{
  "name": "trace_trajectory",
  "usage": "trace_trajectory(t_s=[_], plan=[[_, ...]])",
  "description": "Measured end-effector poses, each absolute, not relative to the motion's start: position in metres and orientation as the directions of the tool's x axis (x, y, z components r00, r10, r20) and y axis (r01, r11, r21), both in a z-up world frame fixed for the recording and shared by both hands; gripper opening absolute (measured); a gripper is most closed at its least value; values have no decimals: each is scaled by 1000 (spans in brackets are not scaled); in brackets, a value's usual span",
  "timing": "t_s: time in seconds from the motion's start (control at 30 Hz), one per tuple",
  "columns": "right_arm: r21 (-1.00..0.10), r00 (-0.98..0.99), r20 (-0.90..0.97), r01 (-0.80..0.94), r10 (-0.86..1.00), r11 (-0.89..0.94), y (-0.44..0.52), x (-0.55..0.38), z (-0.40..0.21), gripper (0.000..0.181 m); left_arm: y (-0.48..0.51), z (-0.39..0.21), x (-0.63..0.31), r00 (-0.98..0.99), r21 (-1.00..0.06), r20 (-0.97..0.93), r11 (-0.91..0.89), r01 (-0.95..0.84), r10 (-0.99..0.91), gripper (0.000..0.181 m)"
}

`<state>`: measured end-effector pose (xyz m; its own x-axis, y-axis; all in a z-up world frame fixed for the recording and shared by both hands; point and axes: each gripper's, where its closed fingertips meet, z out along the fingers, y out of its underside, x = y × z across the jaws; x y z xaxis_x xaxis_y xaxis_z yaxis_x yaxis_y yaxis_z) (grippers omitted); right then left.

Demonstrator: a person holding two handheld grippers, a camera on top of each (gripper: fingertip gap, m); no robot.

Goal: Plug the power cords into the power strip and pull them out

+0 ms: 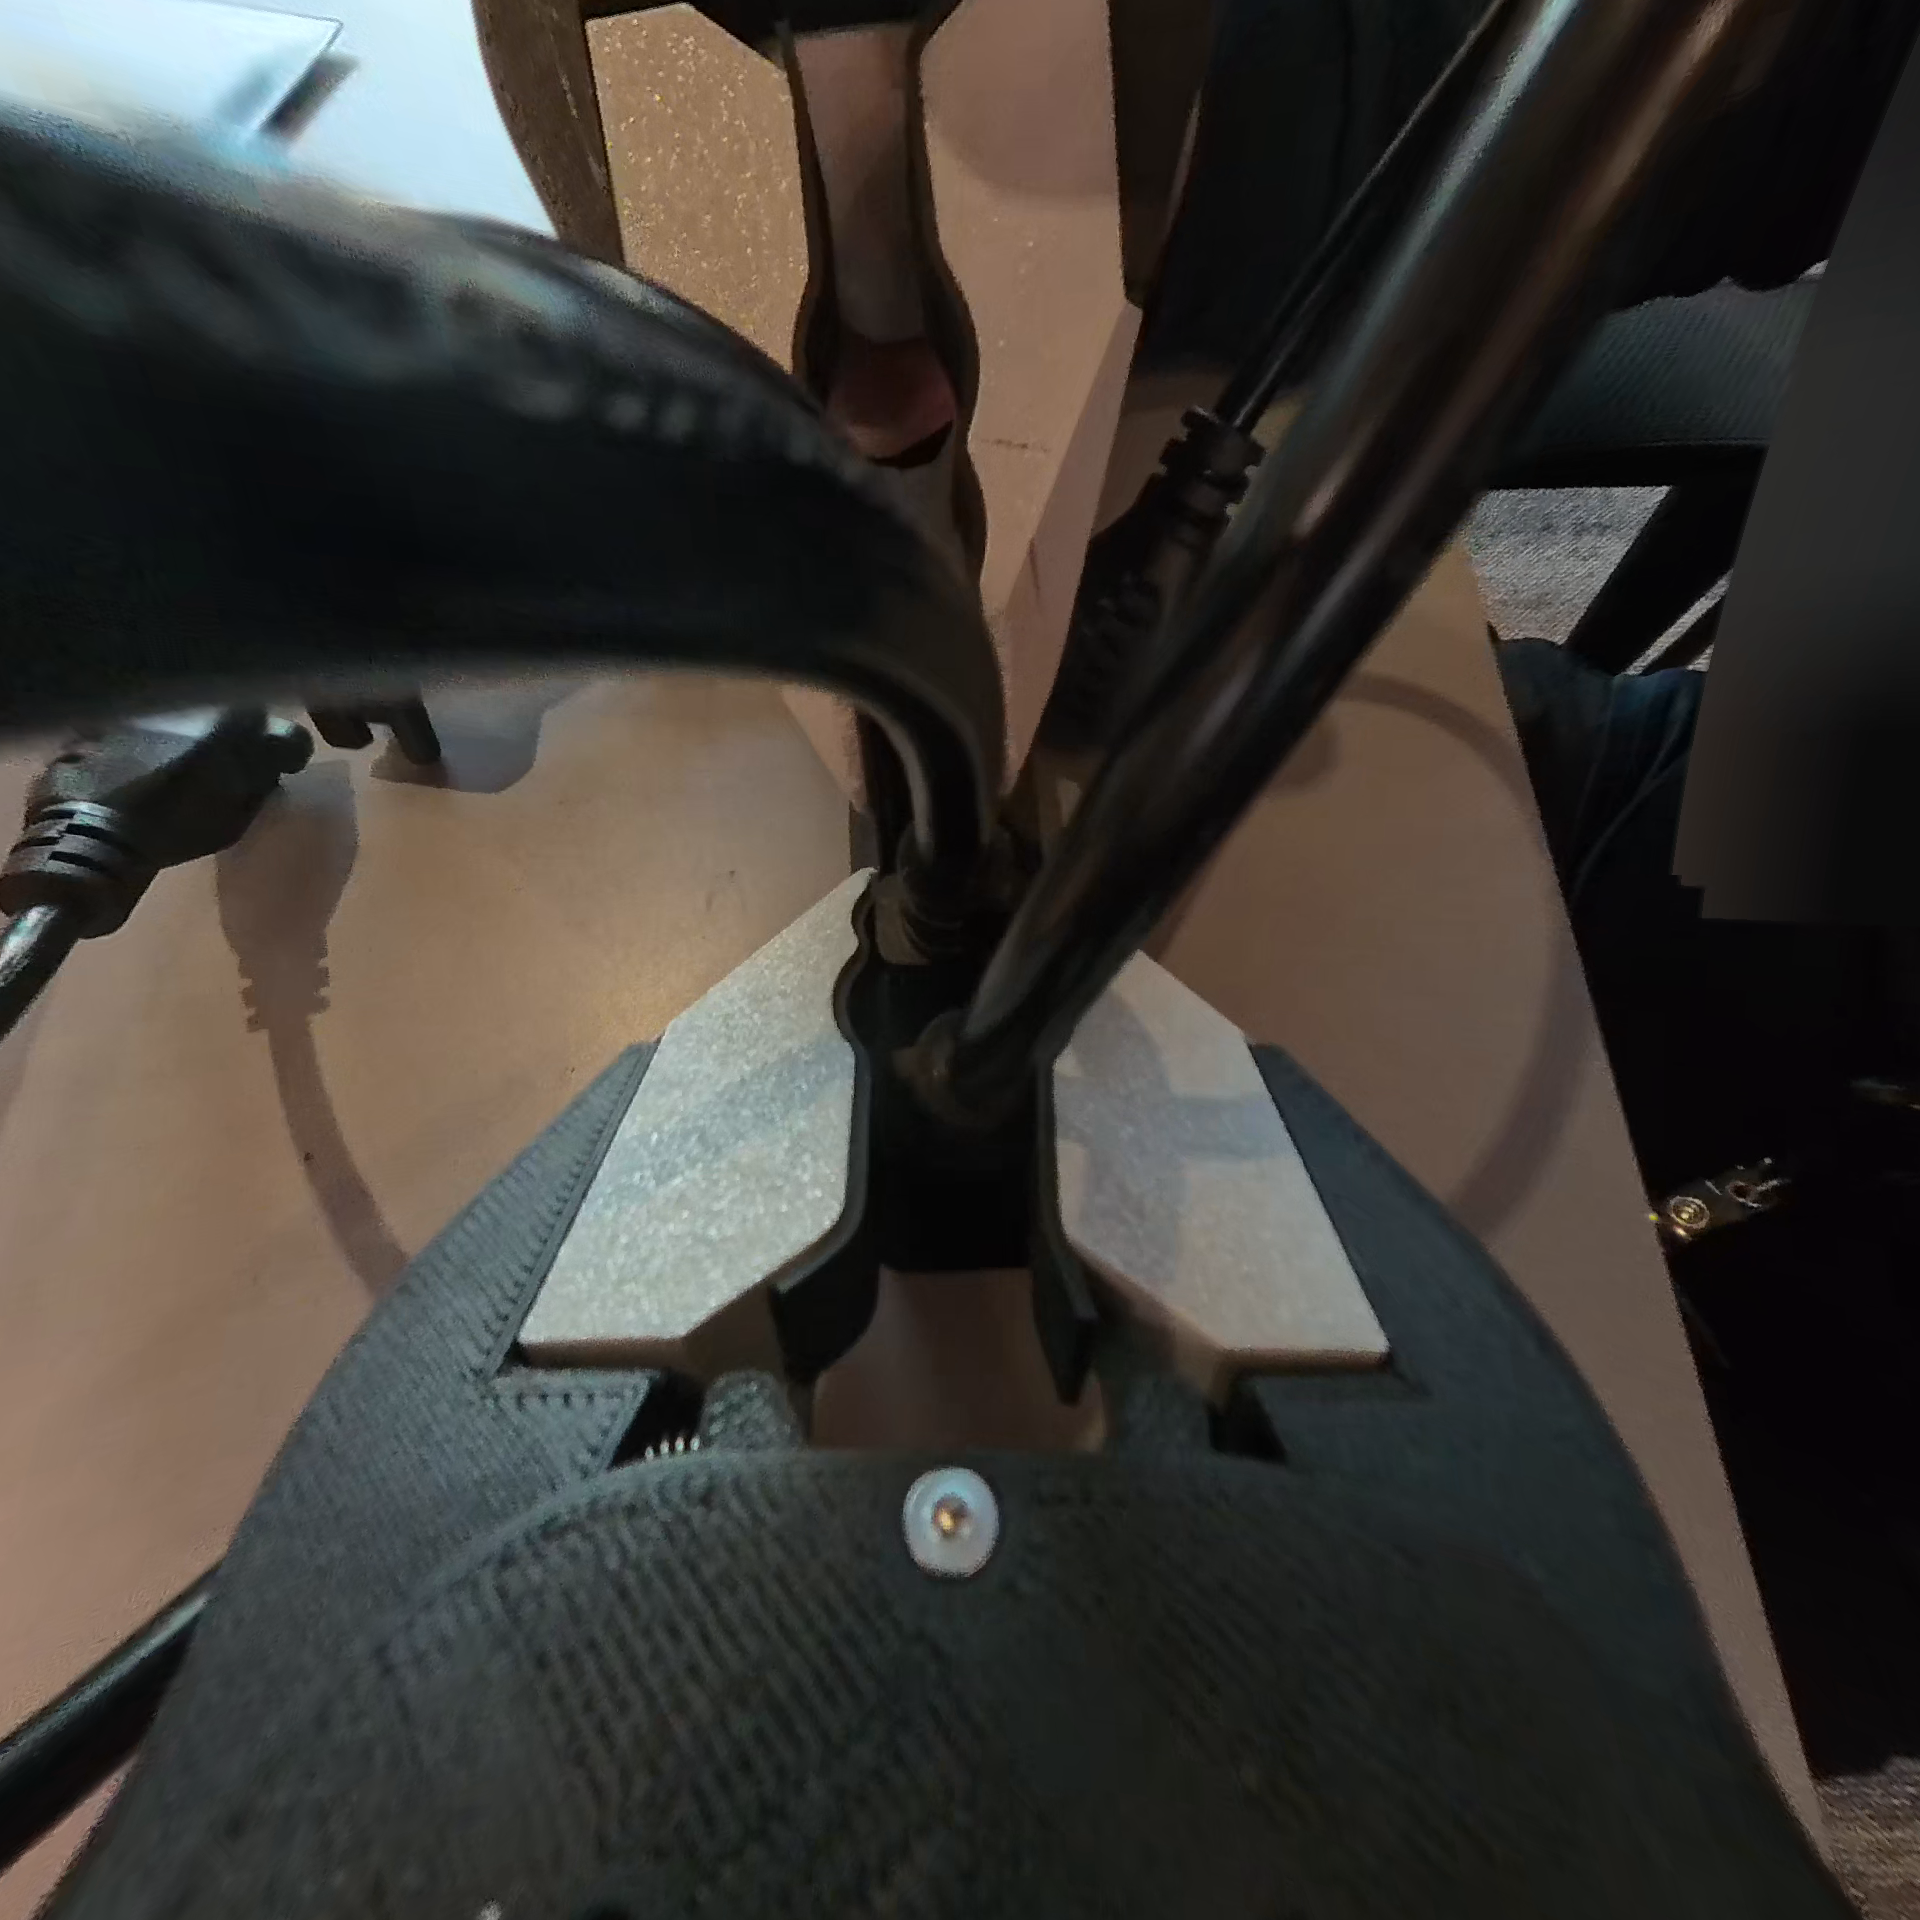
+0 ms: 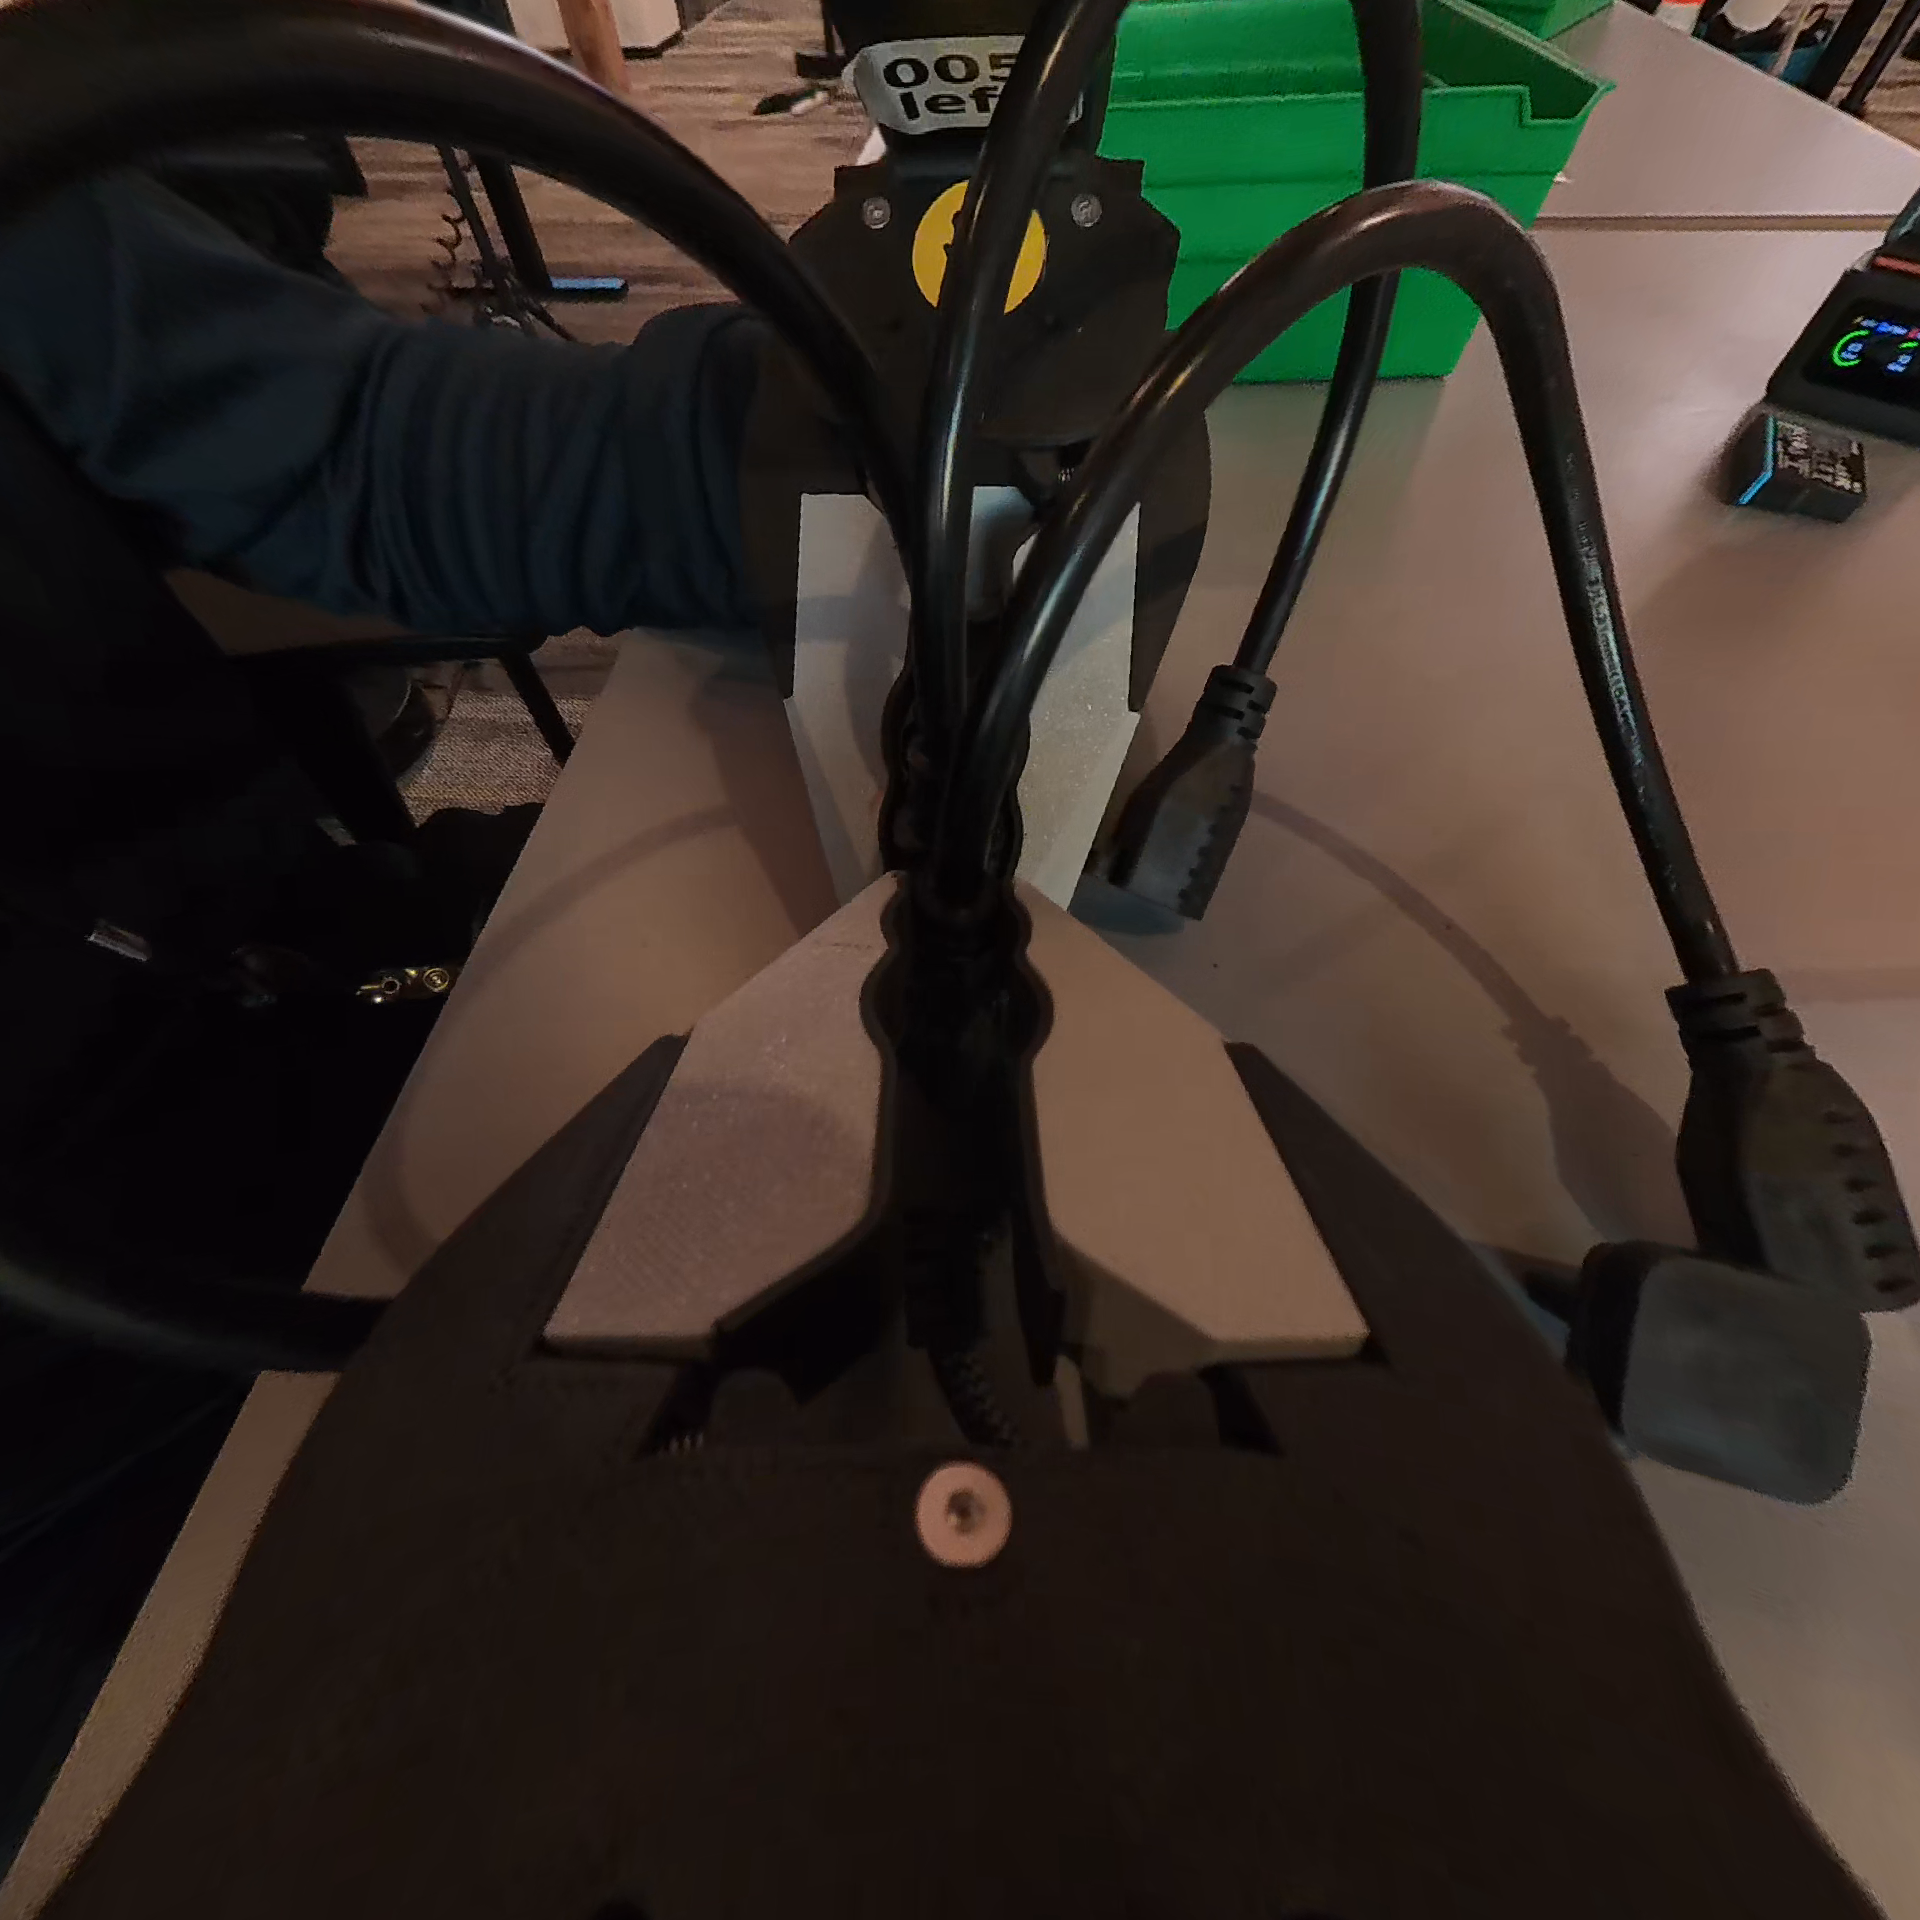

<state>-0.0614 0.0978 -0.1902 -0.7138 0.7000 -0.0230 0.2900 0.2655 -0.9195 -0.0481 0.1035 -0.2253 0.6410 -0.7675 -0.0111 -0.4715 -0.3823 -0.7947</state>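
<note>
My left gripper [image 1: 997,925] is shut on a black plug [image 1: 935,1153]. A thick black cord [image 1: 520,499] arcs off to the left, and a shiny black cord [image 1: 1299,540] runs up to the right. My right gripper [image 2: 961,935] faces it tip to tip and is shut on a black ribbed plug [image 2: 961,1091]. The left gripper [image 2: 948,831] shows opposite in the right wrist view. The right gripper's fingers [image 1: 686,208] show at the top of the left wrist view. Whether the two held plugs are joined is hidden.
A loose black connector [image 2: 1184,810] rests on the grey table [image 2: 1403,935]. Another plug [image 2: 1787,1143] meets a dark grey block [image 2: 1745,1371] at the right. A green bin [image 2: 1299,156] and a device with a lit screen [image 2: 1860,353] stand behind. A person's dark sleeve [image 2: 416,468] is at the left. My left gripper's tips are some 7 cm from the loose black connector [image 2: 1184,810].
</note>
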Motion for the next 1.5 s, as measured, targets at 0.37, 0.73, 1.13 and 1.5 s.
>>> trace_trajectory(t_s=[0.37, 0.73, 1.13, 1.5], plan=[[-923, -686, -40, 304, 727, 237, 106, -65, -190, 13, 106, -179, -59, 668, -918, 83, -317, -237, -739, 16], [-927, -694, -60, 305, 717, 218, 105, -64, -188, 13, 108, -191, -55, 675, -902, 127, -368, -226, -727, 17], [-975, -680, -51, 192, 732, 109, 120, -55, -149, 8, 111, -194, -51, 672, -904, 142, -372, -211, -727, 21], [-893, -686, -34, 347, 727, 286, 110, -59, -197, 28, 108, -193, -48, 660, -907, 146, -366, -208, -737, 29]])
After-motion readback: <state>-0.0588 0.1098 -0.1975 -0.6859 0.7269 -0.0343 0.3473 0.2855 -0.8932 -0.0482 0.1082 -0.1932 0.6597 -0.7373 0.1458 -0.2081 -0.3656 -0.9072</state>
